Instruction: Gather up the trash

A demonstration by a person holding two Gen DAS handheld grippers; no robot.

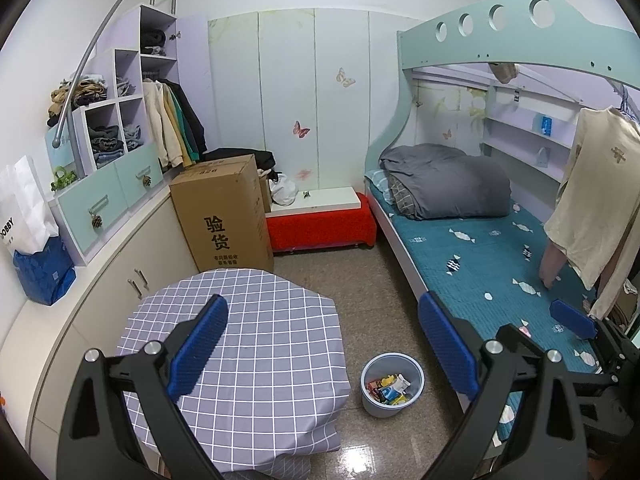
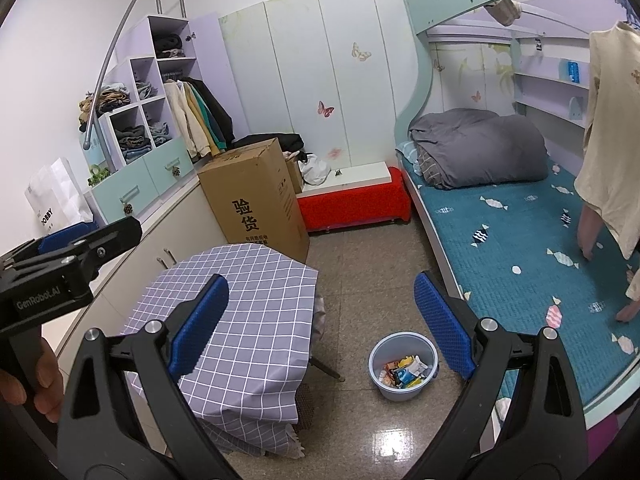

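I hold both grippers high over the room, and neither carries anything: the left gripper [image 1: 324,336] and the right gripper [image 2: 322,320] each stand spread wide with nothing between the blue pads. The trash, a heap of coloured wrappers [image 1: 390,388], already lies inside the pale blue bin [image 1: 370,400] on the tiled floor, between the checked tablecloth [image 1: 256,340] and the bed [image 1: 480,248]. The cloth looks bare, so I judge the collecting done or nearly so; my next move is a sweep of the floor and bed for strays, since the sweets printed on the bedsheet could fool me.

The right wrist view alone shows a hand [image 2: 28,384] gripping the left tool's handle, plus a table leg [image 2: 328,368]. The left wrist view shows the right tool only as 1 blue pad at its edge.
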